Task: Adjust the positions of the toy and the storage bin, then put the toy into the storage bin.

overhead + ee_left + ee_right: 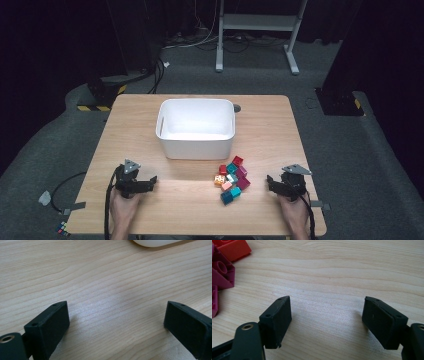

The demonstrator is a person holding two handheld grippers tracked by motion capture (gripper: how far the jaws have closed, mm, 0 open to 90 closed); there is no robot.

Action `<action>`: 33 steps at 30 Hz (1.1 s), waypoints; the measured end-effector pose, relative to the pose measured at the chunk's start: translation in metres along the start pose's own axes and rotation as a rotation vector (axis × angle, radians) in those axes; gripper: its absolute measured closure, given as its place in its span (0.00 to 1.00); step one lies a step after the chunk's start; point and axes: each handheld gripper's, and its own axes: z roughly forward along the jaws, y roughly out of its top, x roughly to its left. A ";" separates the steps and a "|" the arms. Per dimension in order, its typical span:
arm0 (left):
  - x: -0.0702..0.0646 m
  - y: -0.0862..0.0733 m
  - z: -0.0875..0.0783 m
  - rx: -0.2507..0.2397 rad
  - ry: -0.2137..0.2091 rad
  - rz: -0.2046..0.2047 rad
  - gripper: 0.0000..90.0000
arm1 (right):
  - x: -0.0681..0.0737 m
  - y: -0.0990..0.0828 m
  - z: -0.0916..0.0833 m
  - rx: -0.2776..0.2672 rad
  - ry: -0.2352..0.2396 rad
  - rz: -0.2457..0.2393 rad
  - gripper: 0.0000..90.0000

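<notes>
A white tub (196, 127) stands at the middle of the wooden table (140, 120). In front of it, to the right, lies a heap of coloured bricks (232, 180): red, teal, magenta, orange and pink. My left gripper (151, 181) rests near the front left, held by a hand, its jaws wide apart over bare wood (117, 315). My right gripper (270, 181) rests at the front right, just right of the heap, open with nothing between its jaws (327, 315). In the right gripper view a red brick (233, 248) and a magenta brick (220, 273) lie at the upper left.
The tub's rounded bottom edge (155, 243) shows at the top of the left gripper view. Beyond the table stand a white frame on legs (257, 30), cables on the grey floor and dark equipment. A cable trails off the table's left edge (65, 185).
</notes>
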 end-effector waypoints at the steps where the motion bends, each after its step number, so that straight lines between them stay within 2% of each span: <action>1: 0.000 0.000 0.000 -0.001 0.000 -0.001 0.08 | 0.000 0.000 0.000 0.000 0.001 -0.001 0.26; 24: 0.000 0.000 0.000 -0.007 0.007 -0.014 0.10 | -0.001 0.000 0.000 0.001 0.008 -0.008 0.26; 33: 0.000 0.000 0.000 -0.007 0.008 -0.014 0.10 | 0.003 -0.006 -0.009 -0.023 0.045 0.004 0.28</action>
